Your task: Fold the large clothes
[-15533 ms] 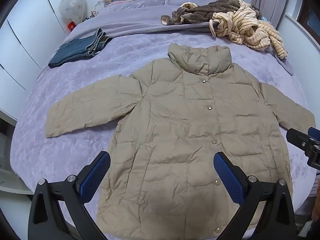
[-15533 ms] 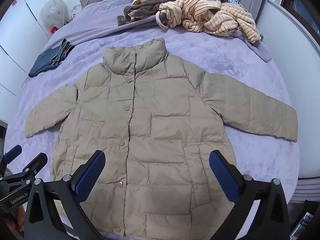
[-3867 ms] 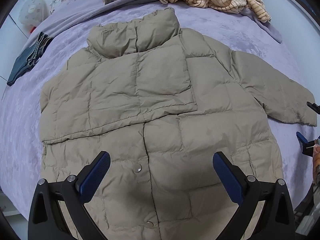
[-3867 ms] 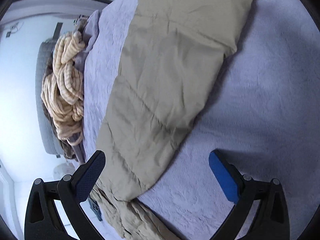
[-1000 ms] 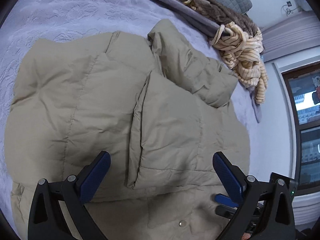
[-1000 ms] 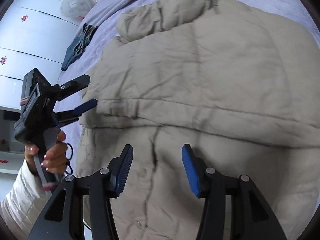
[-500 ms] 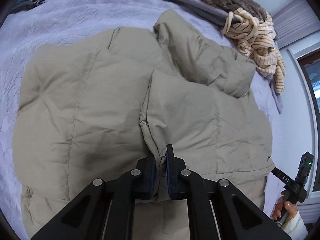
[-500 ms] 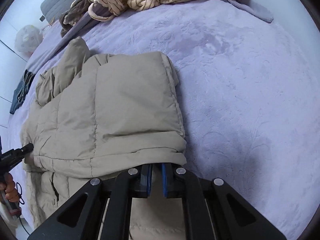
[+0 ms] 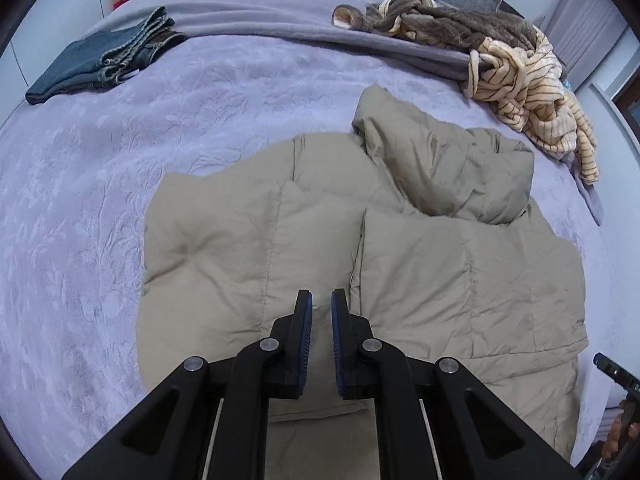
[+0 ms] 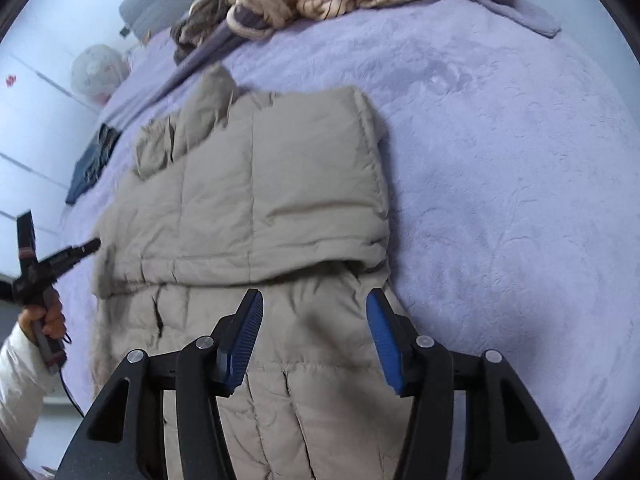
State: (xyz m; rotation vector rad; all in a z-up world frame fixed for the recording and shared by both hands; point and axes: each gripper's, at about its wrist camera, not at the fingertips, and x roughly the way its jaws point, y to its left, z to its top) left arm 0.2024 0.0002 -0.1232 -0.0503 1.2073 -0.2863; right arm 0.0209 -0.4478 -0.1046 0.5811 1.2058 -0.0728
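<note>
A beige puffer jacket (image 9: 440, 280) lies on the purple bed cover (image 9: 80, 200), both sleeves folded in over its body and the collar bunched at the top. My left gripper (image 9: 321, 320) hovers over the jacket's middle, shut, with no fabric seen pinched between its pads. In the right wrist view it (image 10: 94, 245) points at the jacket's (image 10: 280, 200) left edge. My right gripper (image 10: 316, 320) hangs above the lower right body, just below the folded sleeve's edge. Its jaws are opening, and only the fabric lying beneath shows between them.
Folded jeans (image 9: 96, 64) lie at the far left of the bed. A pile of striped and brown clothes (image 9: 520, 76) sits at the far right by a grey blanket band (image 9: 280, 28). A white-sleeved arm (image 10: 16, 380) holds the left gripper. White cupboards (image 10: 24, 120) stand left.
Half a second ago both grippers were shut on the folded sleeve edges. The left gripper has come off the fabric and risen, still shut. The right has let go and its jaws have spread.
</note>
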